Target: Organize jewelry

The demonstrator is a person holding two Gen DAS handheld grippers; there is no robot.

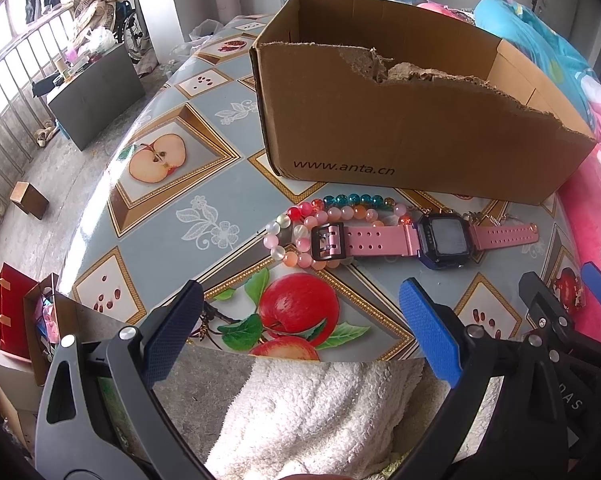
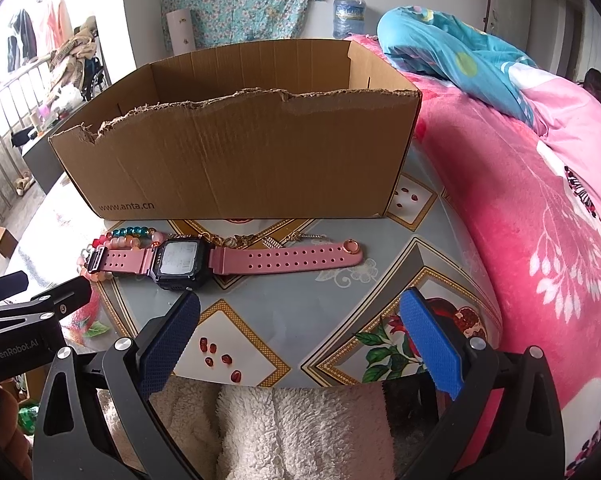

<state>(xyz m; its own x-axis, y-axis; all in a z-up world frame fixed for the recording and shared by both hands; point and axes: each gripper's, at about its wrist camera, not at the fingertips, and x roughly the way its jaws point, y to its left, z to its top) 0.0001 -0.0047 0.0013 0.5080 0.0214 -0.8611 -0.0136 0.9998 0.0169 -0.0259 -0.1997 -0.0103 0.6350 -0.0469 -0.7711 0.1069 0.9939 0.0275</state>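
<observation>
From the left wrist, the left gripper (image 1: 300,320) hangs level over the table edge (image 1: 100,216), fingers spread wide and empty. Ahead lie the beaded bracelets (image 1: 320,220) and pink-strapped digital watch (image 1: 440,240), just before the torn cardboard box (image 1: 400,140).

From the right wrist, the right gripper (image 2: 300,328) also gapes, empty, aimed at the watch (image 2: 180,262); gold chains (image 2: 260,239) lie behind its strap.

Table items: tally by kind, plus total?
Pink-strapped digital watch: 1
Beaded bracelets: at least 2, overlapping, exact count unclear
Thin gold chain: at least 1, tangled
Torn brown cardboard box: 1
Total: at least 5
</observation>
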